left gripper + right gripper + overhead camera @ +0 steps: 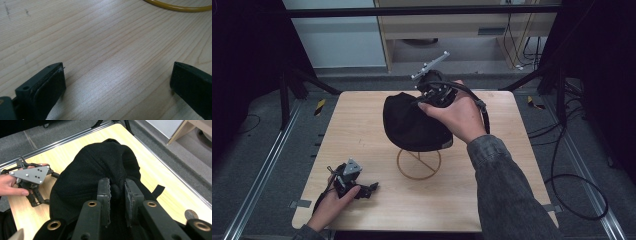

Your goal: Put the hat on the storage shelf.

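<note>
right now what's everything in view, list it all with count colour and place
cap: 1, black, above the table's middle, a fold of its fabric pinched by the right gripper
stand: 1, yellow wire ring base, on the table under the cap
table: 1, light wood, centre of the high view
shelf unit: 1, pale wood, beyond the far edge of the table
cables: several, black, on the grey floor to the right
left gripper: 1, black with a grey plate, near left of the table, jaws wide apart over bare wood
right gripper: 1, black, at the cap's far side, jaws closed on the fabric
hands: 2, each holding a gripper
</note>
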A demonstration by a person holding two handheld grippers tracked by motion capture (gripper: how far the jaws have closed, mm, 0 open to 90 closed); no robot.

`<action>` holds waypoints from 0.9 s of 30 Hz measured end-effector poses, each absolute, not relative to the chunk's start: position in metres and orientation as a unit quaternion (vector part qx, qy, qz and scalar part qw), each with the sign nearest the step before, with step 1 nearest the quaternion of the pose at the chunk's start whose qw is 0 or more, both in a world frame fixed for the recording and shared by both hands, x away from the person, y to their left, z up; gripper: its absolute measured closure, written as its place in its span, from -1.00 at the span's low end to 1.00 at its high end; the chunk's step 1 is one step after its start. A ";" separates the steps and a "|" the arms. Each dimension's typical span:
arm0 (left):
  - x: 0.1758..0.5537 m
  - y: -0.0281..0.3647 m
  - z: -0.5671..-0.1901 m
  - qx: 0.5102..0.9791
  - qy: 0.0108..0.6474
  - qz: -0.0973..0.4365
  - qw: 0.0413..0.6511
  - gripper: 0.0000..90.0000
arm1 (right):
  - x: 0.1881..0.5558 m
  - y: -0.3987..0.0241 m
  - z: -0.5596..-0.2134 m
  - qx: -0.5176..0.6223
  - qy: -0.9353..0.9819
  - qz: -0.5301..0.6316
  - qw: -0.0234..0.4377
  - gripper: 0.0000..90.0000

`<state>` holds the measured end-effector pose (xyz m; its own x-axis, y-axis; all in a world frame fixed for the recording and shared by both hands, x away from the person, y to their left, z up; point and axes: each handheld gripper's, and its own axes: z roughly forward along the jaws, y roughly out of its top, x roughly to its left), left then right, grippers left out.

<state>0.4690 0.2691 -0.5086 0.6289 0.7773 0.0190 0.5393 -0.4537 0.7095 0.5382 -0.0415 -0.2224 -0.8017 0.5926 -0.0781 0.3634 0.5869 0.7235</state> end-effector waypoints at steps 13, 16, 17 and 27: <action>0.469 0.269 -0.509 0.835 0.393 0.173 0.343 -1.00 | 0.541 -0.035 -0.229 0.270 0.881 0.356 0.153 0.68; 0.469 0.269 -0.509 0.835 0.394 0.173 0.343 -1.00 | 0.541 -0.034 -0.229 0.270 0.882 0.356 0.152 0.68; 0.469 0.269 -0.509 0.835 0.394 0.173 0.343 -1.00 | 0.541 -0.033 -0.229 0.271 0.882 0.355 0.152 0.68; 0.469 0.269 -0.509 0.835 0.394 0.174 0.343 -1.00 | 0.542 -0.032 -0.233 0.272 0.883 0.352 0.152 0.66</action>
